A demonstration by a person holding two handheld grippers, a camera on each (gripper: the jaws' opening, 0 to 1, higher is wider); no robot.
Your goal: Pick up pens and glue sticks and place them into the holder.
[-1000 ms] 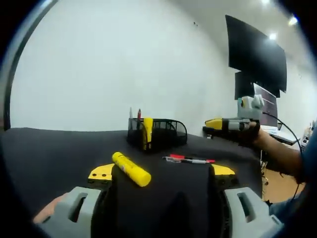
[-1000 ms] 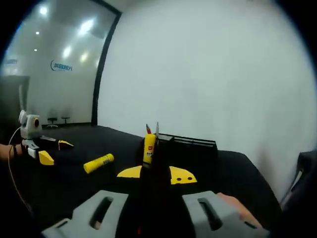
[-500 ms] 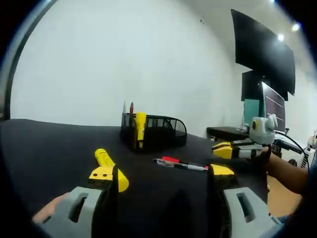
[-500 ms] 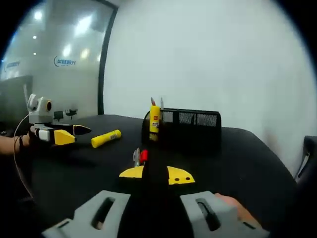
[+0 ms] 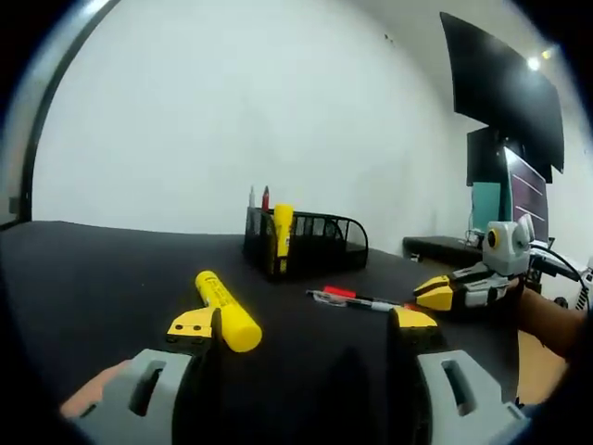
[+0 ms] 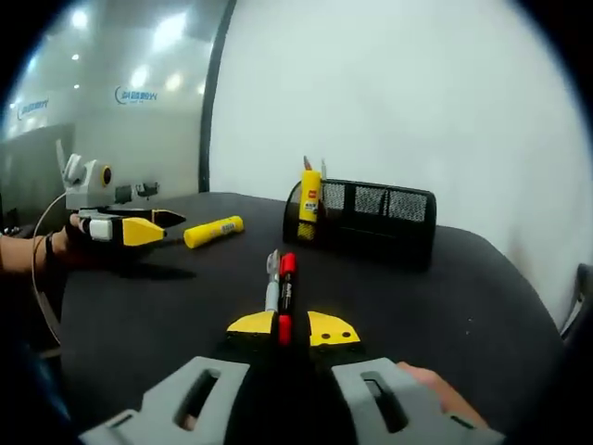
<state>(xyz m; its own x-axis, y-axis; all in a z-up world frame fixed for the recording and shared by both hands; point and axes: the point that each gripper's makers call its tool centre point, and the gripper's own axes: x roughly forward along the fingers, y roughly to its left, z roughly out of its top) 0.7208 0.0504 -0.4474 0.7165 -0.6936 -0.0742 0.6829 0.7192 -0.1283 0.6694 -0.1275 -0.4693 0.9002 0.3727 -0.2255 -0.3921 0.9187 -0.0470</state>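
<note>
**Yellow glue stick at my left jaw, pens at my right**

Black table (image 5: 93,269). Since half a second ago my left gripper (image 5: 301,324) has shifted slightly; its jaws are spread, and the loose glue stick (image 5: 225,311) lies against the left jaw tip. My right gripper (image 6: 293,326) has come forward to the two pens (image 6: 280,283), red and grey, side by side; their near ends sit at the gap between its narrowly parted jaws, and I cannot tell whether they are pinched. Mesh holder (image 6: 380,218) stands farther back, already holding a second glue stick (image 6: 309,199) and upright pens. Red label on that stick, text unreadable. Blue wall lettering (image 6: 137,95) is blurred.
</note>
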